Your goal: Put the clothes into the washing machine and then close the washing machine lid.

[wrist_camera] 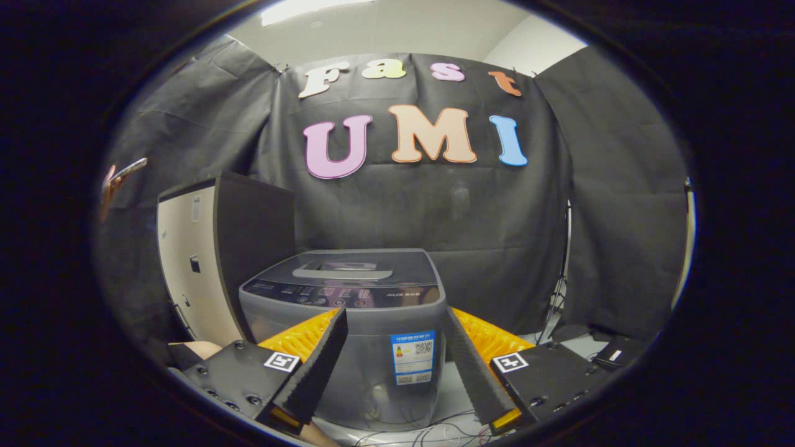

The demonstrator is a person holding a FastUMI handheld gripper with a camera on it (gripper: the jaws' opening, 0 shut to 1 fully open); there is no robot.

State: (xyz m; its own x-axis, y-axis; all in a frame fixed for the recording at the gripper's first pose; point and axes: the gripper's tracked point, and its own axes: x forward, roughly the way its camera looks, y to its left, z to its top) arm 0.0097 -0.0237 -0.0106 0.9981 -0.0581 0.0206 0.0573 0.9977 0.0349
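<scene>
Grey plastic fronts us: the washing machine (pixel 348 323) stands squarely ahead of our tool (pixel 397 366), its body seen through the gap between the two fingers (pixel 317 366), which are spread wide and grasp nothing. Its lid (pixel 345 267) lies flat and looks closed, with a window panel set into it and a dark control strip along the near edge. We cannot make out any clothes around it, so we cannot say where they lie from the tool. Left of the machine, a cabinet (pixel 205 254) with a pale side and dark front stands against the booth's cloth wall. Cables trail on the floor below the machine.

We judge the task either finished or not yet begun; the closed lid alone does not settle it. If clothes remain to be loaded, the lid sits above and beyond the fingertips, its long edge running across our line of approach, so we would reach up and forward for its near rim.
</scene>
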